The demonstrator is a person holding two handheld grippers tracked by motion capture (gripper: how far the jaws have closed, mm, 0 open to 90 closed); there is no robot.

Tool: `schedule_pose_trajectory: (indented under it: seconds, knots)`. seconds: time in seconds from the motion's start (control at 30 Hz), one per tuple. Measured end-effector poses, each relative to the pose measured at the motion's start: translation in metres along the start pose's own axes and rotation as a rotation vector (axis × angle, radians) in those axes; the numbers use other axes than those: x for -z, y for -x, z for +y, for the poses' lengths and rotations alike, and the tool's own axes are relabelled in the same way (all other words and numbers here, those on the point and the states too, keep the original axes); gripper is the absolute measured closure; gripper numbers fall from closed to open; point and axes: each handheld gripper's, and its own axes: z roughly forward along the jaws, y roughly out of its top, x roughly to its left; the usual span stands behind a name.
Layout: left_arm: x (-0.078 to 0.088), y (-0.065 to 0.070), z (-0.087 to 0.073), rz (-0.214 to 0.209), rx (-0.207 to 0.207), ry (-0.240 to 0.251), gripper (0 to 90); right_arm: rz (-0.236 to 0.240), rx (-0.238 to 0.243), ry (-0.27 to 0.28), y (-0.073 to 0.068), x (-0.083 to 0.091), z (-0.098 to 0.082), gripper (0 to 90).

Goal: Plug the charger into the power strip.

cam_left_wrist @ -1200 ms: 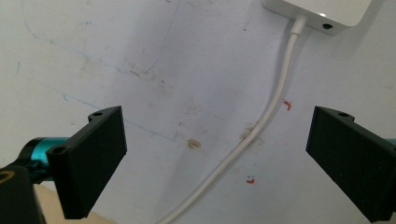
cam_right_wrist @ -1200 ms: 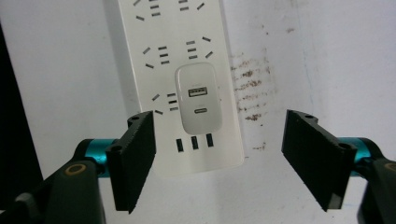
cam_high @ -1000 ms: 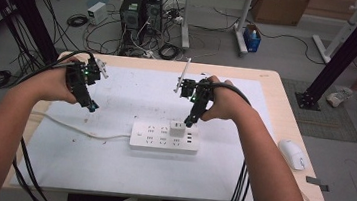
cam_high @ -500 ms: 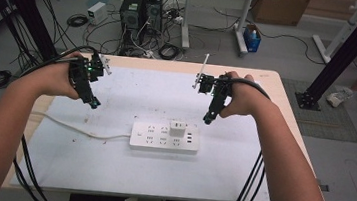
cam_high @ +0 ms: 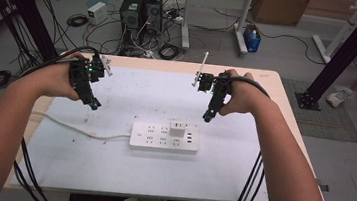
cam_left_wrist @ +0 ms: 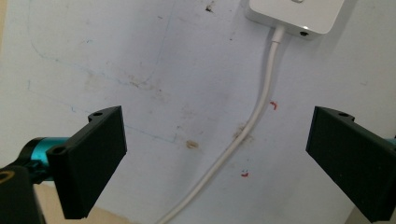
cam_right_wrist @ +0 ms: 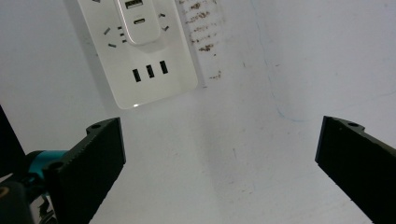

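With both the left gripper (cam_high: 93,104) and right gripper (cam_high: 206,117) spread empty above the table (cam_high: 109,163), I judge the charger (cam_high: 178,128) on the strip (cam_high: 162,137) at frame centre is the target, best approached squarely from above.

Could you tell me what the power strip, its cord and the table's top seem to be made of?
Power strip: glossy white moulded plastic, judging by its smooth sheen and rounded corners. Cord: white, probably rubbery sheathing, since it bends softly. Table: matte white surface, stained and pen-marked, with a pale wood-look edge; likely laminate.
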Motion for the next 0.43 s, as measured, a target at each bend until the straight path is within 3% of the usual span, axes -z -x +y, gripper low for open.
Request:
schedule_pose_trajectory:
  seconds: [0.43]
  knots:
    - [-0.0041,-0.0039,-0.0034,-0.007,0.004,0.015,5.1,0.006,-0.003,-0.018,0.0005,-0.0036,0.0096,1.0]
